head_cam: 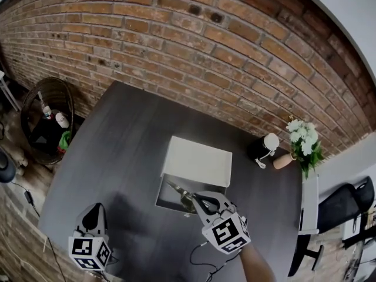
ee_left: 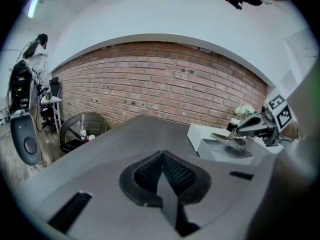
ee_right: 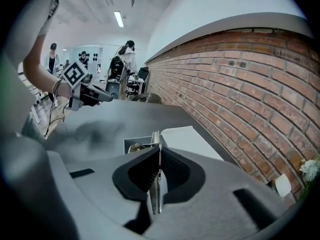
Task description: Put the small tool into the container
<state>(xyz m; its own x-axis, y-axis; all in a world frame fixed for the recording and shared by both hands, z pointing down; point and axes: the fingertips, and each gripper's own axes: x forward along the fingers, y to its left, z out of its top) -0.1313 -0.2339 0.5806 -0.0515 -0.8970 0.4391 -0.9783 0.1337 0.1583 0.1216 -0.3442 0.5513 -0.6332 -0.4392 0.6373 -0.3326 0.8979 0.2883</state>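
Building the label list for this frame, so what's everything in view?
table: 1, dark grey, centre
container: 1, white, mid-table, lid slid half back
small tool: 1, metal, over the container's open half
basket: 1, dark wicker, floor left of the table, bottles inside
flowers: 1 bunch, white with green leaves, table's right edge
small object: 1, black and white, beside the flowers; kind unclear
chair: 1, black, right of the table
brick wall: 1, red-brown, behind the table
people: a few, far end of the room
left gripper: 1, grey, jaws together, empty
right gripper: 1, grey, jaws closed on the small tool
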